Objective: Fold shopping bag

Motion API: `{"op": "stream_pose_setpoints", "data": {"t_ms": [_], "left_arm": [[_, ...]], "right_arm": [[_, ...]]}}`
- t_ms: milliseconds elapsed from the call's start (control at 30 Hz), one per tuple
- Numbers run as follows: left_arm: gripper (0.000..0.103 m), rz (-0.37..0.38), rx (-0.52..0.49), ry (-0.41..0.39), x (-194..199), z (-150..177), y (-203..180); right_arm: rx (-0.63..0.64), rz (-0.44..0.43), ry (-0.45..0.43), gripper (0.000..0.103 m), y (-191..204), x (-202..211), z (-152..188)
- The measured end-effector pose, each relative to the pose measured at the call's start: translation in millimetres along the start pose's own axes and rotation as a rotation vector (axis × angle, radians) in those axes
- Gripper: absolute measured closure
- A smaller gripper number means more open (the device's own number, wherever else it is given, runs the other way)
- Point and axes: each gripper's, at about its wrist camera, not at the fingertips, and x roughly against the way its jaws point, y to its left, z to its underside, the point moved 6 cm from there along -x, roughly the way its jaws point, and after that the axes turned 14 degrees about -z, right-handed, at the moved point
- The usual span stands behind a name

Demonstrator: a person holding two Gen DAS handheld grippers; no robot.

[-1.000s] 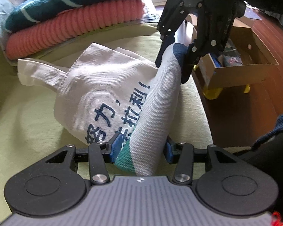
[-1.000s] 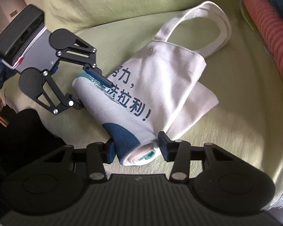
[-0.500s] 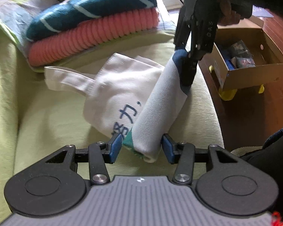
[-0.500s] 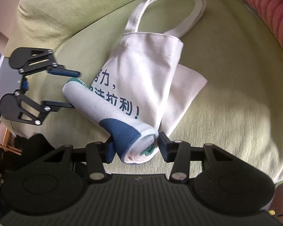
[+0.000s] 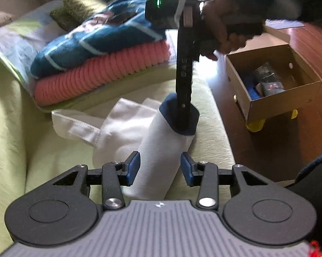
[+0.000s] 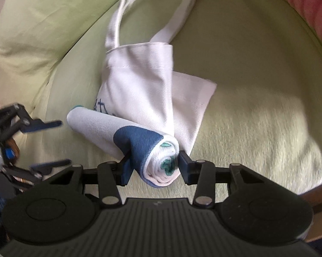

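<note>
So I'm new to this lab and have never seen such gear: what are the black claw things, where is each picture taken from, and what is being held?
There is no robot. A person holds a two-finger gripper in each hand, and a fisheye camera on each looks forward along its fingers.

In the left gripper's view, the left gripper stands open around one end of the rolled part of a white shopping bag, its pads apart from the cloth. Across from it you see the other tool and the person's hand.

In the right gripper's view, the right gripper pinches the blue-printed end of the roll. The handle loop lies unrolled beyond.

All this rests on a green cushion, beside stacked folded knitwear and a cardboard box.
</note>
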Motion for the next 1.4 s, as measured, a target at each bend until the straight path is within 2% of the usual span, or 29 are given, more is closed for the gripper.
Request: {"op": "stream_pose_setpoints", "data": {"t_ms": [100, 233, 433, 600, 633, 667, 767, 1033, 1133, 1333, 1367, 1400], "left_arm": [[0.055, -0.039, -0.001, 0.041, -18, 7, -2], [0.055, -0.081, 0.029, 0.050, -30, 14, 6], [0.049, -0.086, 0.071, 0.041, -42, 14, 11], [0.064, -0.124, 0.087, -0.026, -15, 7, 6], [0.072, -0.126, 0.098, -0.034, -10, 8, 6], [0.075, -0.131, 0.104, -0.032, -9, 10, 6], [0.078, -0.152, 0.126, -0.013, -10, 18, 7], [0.076, -0.154, 0.222, -0.027, -36, 32, 16], [0.075, -0.135, 0.296, -0.028, -42, 36, 21], [0.077, -0.153, 0.310, 0.012, -43, 31, 18], [0.077, -0.153, 0.312, 0.017, -44, 31, 18], [0.077, -0.154, 0.312, 0.023, -44, 30, 18]], "right_arm": [[-0.063, 0.005, -0.019, 0.065, -3, 1, 0], [-0.132, 0.000, -0.079, 0.065, -8, 4, 6], [-0.158, -0.018, -0.197, 0.065, -15, 11, 23], [-0.171, -0.029, -0.274, 0.065, -19, 16, 35], [-0.172, -0.029, -0.278, 0.065, -19, 16, 35], [-0.173, -0.031, -0.282, 0.065, -19, 16, 35], [-0.179, -0.041, -0.304, 0.066, -23, 20, 38], [-0.185, -0.064, -0.405, 0.068, -28, 19, 50], [-0.147, -0.035, -0.430, 0.069, -17, 11, 49], [-0.012, 0.074, -0.482, 0.067, 3, 10, 59], [0.008, 0.110, -0.488, 0.064, 7, 10, 60], [0.047, 0.177, -0.494, 0.051, 14, 9, 59]]}}
